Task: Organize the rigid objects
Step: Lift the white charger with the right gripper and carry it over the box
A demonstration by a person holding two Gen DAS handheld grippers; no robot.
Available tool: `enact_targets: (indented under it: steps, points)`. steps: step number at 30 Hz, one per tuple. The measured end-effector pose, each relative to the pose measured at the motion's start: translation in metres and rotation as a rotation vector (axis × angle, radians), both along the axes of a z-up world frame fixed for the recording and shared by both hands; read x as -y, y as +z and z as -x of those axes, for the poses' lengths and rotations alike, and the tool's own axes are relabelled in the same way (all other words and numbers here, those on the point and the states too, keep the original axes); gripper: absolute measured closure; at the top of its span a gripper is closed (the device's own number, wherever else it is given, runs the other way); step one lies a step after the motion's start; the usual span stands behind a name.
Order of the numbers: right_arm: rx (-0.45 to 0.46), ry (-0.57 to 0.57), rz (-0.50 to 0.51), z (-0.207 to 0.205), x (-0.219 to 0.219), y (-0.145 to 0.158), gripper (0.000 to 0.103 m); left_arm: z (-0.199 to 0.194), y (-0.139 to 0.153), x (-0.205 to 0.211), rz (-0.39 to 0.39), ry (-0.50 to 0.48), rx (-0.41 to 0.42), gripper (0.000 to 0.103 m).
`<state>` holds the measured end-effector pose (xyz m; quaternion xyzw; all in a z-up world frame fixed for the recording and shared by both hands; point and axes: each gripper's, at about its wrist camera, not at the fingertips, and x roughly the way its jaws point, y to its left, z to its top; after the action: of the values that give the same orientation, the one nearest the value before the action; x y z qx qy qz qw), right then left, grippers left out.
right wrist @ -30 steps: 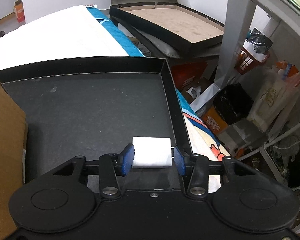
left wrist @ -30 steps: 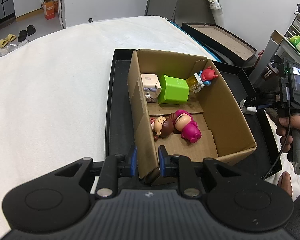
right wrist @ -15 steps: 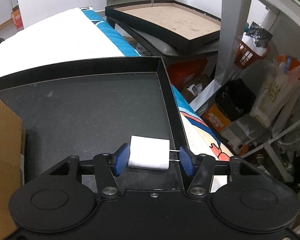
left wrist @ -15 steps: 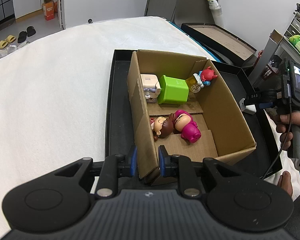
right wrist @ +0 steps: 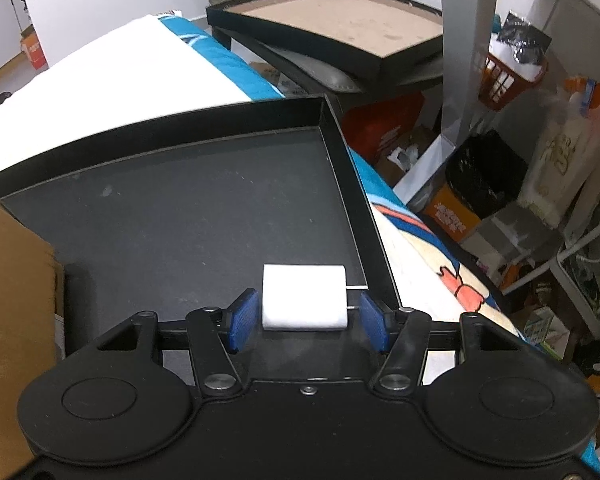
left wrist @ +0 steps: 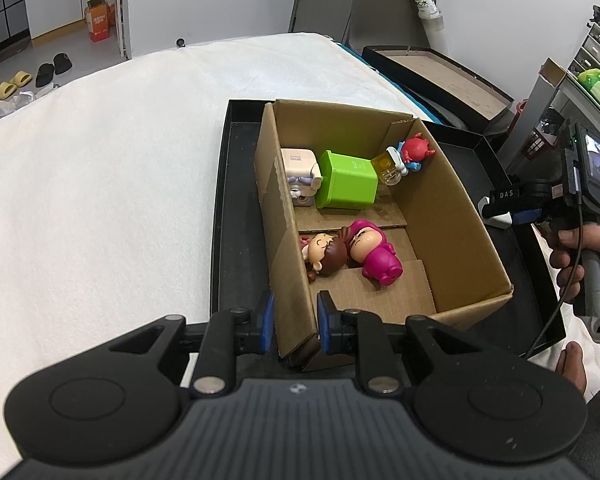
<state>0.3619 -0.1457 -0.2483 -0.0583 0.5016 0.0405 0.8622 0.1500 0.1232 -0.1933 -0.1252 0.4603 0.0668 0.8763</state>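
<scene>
Both pads of the released right claw [right wrist: 307, 322] flank the white block [right wrist: 304, 297], seemingly untouched.

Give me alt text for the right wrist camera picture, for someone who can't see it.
A small white plug block lies on a black tray between the open blue pads of the right claw, which has just been opening and no longer presses on it. A cardboard box stands at the tray's left; cluttered shelves fill the right.
</scene>
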Motion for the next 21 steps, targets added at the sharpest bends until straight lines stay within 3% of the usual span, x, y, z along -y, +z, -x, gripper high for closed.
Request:
enact_targets:
  steps: [2,11,21]
  points:
    - [-0.016,-0.006,-0.004,-0.001,0.002,-0.004,0.055,0.000,0.000,0.000,0.000,0.000,0.000,0.082]
    - [-0.022,0.028,-0.005,0.004,-0.005,0.002,0.057,0.000,0.000,0.000,0.001,0.000,0.001,0.082]
    - [0.051,0.095,-0.105,0.022,-0.015,0.045,0.057,0.000,0.000,0.000,0.002,0.001,0.001,0.082]
